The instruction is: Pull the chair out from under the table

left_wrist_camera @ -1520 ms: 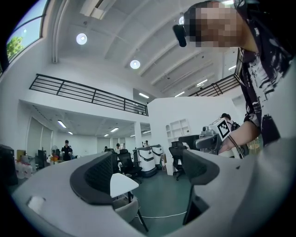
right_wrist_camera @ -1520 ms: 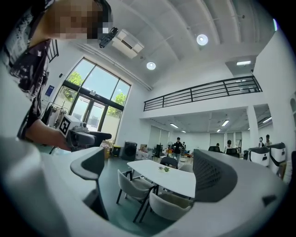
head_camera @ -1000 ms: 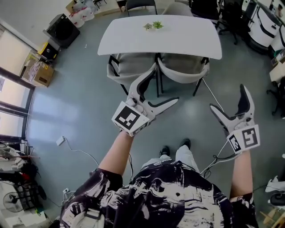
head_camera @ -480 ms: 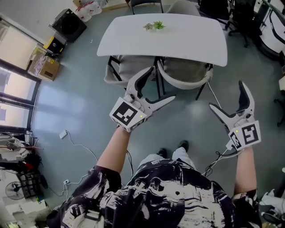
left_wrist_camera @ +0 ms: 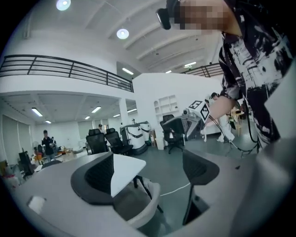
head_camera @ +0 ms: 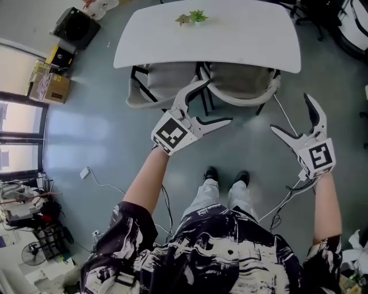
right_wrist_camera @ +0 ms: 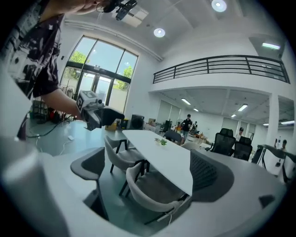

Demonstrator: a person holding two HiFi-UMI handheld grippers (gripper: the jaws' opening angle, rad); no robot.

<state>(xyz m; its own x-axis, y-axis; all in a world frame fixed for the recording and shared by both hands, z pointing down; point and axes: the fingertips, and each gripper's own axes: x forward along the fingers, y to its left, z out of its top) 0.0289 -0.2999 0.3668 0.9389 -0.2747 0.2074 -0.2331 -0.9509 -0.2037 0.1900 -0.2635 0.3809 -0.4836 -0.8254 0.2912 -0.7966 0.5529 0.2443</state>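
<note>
Two grey shell chairs stand tucked under the white table (head_camera: pixel 241 40): the left chair (head_camera: pixel 150 91) and the right chair (head_camera: pixel 244 92). My left gripper (head_camera: pixel 216 102) is open and empty, its upper finger over the gap between the two chair backs, its lower finger over the floor. The right gripper (head_camera: pixel 291 113) is open and empty, over the floor to the right of the right chair. In the right gripper view the nearer chair (right_wrist_camera: pixel 150 192) sits between the jaws, under the table (right_wrist_camera: pixel 162 155). A chair (left_wrist_camera: pixel 138 206) also shows in the left gripper view.
A small green plant (head_camera: pixel 192 17) sits on the table. A black box (head_camera: pixel 72 26) and cardboard boxes (head_camera: pixel 49 86) stand by the window at left. A white cable (head_camera: pixel 103 186) lies on the floor. My feet (head_camera: pixel 227 175) stand behind the chairs.
Both grippers have moved forward toward the chairs, and the table now sits nearer the top of the view. The left gripper's upper finger now reaches the chair backs. Both stay open.
</note>
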